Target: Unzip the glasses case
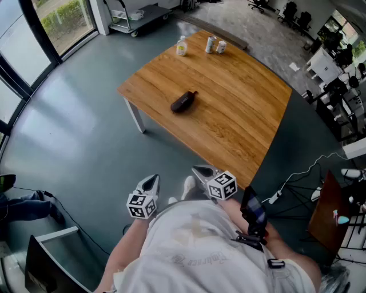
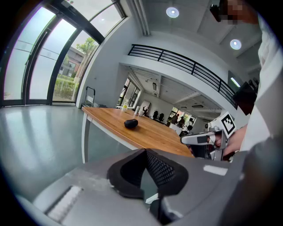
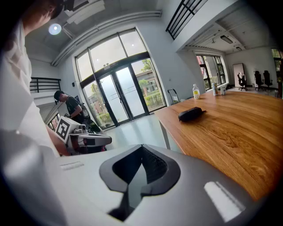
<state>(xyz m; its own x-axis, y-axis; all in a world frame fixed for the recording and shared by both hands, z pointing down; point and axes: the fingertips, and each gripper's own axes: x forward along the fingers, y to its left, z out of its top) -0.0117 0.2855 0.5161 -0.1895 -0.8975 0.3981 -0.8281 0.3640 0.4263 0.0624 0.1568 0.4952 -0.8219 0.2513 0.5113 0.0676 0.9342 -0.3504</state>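
Note:
The dark, closed glasses case [image 1: 183,101] lies on the wooden table [image 1: 240,114], near its left edge. It also shows as the small glasses case [image 2: 131,124] far ahead in the left gripper view, and as the glasses case [image 3: 190,114] on the table in the right gripper view. Both grippers are held close to the person's body, well short of the table's near corner. My left gripper [image 1: 151,181] is shut and empty, its jaws [image 2: 145,152] meeting at the tip. My right gripper [image 1: 201,170] is likewise shut with nothing in it, its jaws [image 3: 141,148] closed.
A small bottle [image 1: 182,46] and two cans [image 1: 215,45] stand at the table's far edge. Cables and a power strip [image 1: 273,197] lie on the floor to the right. A trolley [image 1: 132,17] stands at the back, and a person [image 3: 70,106] stands by the glass doors.

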